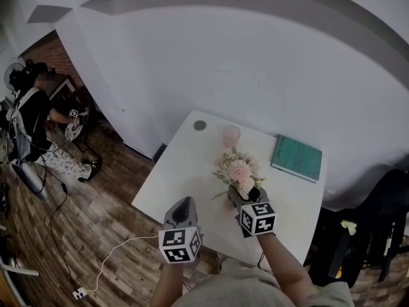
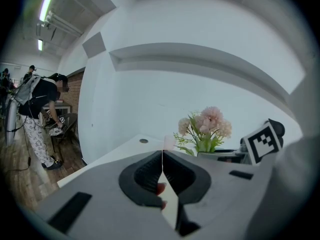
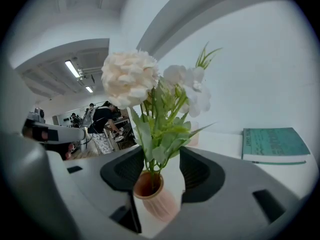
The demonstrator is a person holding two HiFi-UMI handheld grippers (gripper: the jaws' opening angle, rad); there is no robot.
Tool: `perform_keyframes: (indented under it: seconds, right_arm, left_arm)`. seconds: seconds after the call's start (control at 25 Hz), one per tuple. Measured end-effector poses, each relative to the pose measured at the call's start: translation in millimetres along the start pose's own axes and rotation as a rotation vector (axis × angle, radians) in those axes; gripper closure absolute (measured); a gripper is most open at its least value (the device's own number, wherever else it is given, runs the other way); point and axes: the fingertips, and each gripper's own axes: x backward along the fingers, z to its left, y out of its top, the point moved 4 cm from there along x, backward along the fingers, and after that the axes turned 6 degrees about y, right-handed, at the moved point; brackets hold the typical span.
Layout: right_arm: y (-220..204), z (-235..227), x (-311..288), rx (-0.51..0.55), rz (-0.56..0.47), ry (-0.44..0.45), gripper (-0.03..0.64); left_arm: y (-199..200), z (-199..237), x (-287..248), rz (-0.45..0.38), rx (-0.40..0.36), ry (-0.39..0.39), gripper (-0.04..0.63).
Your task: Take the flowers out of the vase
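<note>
A bunch of pale pink and white flowers with green leaves stands in a ribbed pink vase on the white table. My right gripper is at the vase. In the right gripper view its jaws stand open on either side of the green stems, just above the vase mouth, and the pads do not press on them. My left gripper hovers at the table's near edge, left of the flowers, its jaws shut with nothing between them. In the head view my right gripper hides the vase.
A teal book lies at the table's far right. A pink cup and a small grey disc sit behind the flowers. A white wall backs the table. A person stands far left on the wooden floor.
</note>
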Motion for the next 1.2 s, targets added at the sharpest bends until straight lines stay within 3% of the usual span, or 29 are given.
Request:
perform_keyframes:
  seconds: [0.56,1.2]
  right_arm:
    - [5,2,5,-0.023,-0.024,0.007,0.534]
    - [25,20,32,0.055,-0.118,-0.001,0.568]
  left_arm:
    - [-4,-4,5,-0.001,0.004,0.006,0.588]
    - [-9,-8,46,-0.029,-0.005,0.010,0.588]
